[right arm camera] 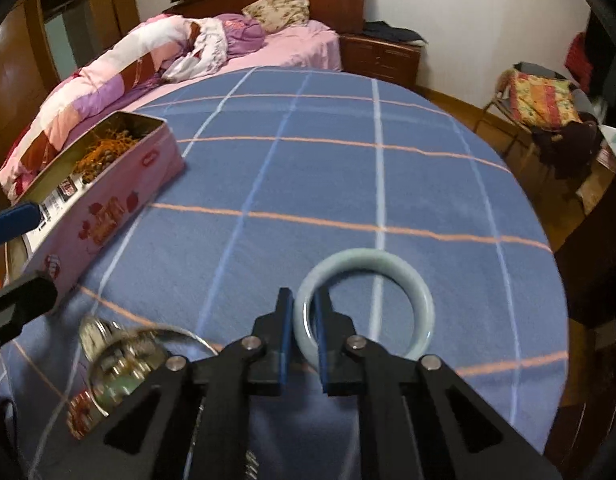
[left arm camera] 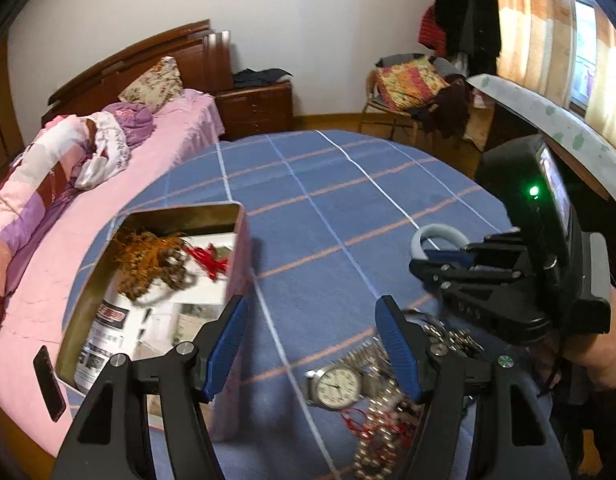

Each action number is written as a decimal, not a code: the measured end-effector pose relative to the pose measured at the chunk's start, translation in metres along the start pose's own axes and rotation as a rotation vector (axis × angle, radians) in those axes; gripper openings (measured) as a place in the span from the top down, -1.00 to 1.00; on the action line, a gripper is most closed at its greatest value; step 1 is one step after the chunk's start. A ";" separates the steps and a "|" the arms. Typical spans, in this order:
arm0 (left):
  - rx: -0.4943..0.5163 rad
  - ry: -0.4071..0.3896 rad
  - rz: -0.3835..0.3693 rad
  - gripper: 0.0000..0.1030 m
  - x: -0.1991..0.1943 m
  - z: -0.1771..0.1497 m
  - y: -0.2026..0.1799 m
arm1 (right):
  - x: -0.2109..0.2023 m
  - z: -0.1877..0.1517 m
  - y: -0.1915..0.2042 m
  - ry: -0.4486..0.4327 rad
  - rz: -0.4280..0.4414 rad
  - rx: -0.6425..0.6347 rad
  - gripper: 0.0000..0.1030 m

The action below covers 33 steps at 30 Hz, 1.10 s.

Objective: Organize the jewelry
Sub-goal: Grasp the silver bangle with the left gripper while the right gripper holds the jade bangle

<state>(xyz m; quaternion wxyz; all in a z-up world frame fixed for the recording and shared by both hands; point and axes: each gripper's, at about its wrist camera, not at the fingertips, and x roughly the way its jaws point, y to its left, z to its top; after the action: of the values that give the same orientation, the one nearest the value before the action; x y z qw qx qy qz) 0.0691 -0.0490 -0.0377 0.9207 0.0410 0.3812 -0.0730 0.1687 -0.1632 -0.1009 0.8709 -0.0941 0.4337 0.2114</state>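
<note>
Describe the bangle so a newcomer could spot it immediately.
Start at the blue checked cloth; the pink tin sits at its left. Above the cloth's near part, the right gripper is shut on the bangle, one finger inside the ring, one outside. It is a plain, pale green ring, unlike the metal watch and chains heaped nearby.

Left gripper (left arm camera: 312, 344) jaws apart above wristwatch (left arm camera: 335, 385).

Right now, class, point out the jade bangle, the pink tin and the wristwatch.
jade bangle (right arm camera: 388, 258): right wrist view, far arc of the ring.
pink tin (right arm camera: 108, 208): right wrist view, long printed side wall.
wristwatch (left arm camera: 339, 385): left wrist view, centre of the white dial.
</note>
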 end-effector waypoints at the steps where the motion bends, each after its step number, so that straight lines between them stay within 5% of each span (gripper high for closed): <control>1: 0.009 0.008 -0.007 -0.29 0.001 -0.002 -0.004 | -0.001 0.000 0.000 -0.004 -0.002 0.001 0.74; 5: 0.031 0.057 -0.029 -0.28 0.010 -0.007 -0.016 | -0.008 -0.009 -0.002 -0.024 -0.004 0.008 0.73; 16: 0.027 0.178 -0.124 0.59 0.031 -0.010 -0.026 | -0.007 -0.010 -0.002 -0.045 -0.012 0.014 0.71; 22: 0.052 0.189 -0.123 0.71 0.033 -0.009 -0.032 | -0.006 -0.010 -0.002 -0.048 -0.017 0.014 0.71; 26: 0.067 0.189 -0.109 0.97 0.036 -0.010 -0.031 | -0.006 -0.011 -0.003 -0.048 -0.020 0.012 0.71; 33: 0.061 0.177 -0.113 0.99 0.034 -0.010 -0.029 | -0.006 -0.011 -0.003 -0.049 -0.025 0.011 0.71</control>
<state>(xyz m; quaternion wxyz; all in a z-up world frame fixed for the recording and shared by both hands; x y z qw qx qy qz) 0.0807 -0.0796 -0.0694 0.8763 0.0537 0.4601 -0.1326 0.1589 -0.1715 -0.1029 0.8843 -0.0896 0.4122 0.2001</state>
